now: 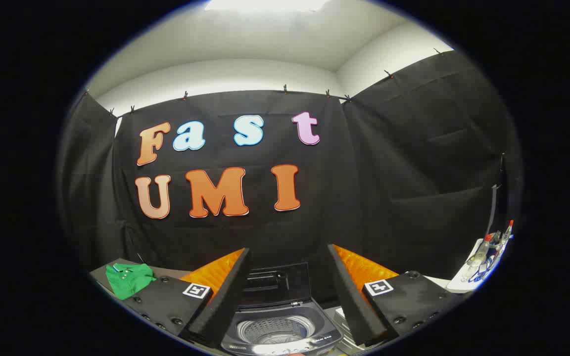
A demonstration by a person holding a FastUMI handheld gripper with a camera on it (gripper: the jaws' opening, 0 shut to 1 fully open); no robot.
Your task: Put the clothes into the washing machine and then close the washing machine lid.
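Note:
A small top-loading washing machine [285, 333] stands just ahead of my fingers, its dark lid [277, 283] raised upright at the back and its drum [275, 330] open and holding nothing that I can see. A green shirt [127, 279] with a white collar lies on the grey table [98, 271], to the left of the left finger [223, 296]. My gripper [287, 291] hangs above the machine, open, with nothing between its fingers. The machine's opening shows in the gap between them.
A white tray [463, 282] with several bottles [483, 249] sits off to the right of the right finger. Black cloth walls close the booth behind and to both sides.

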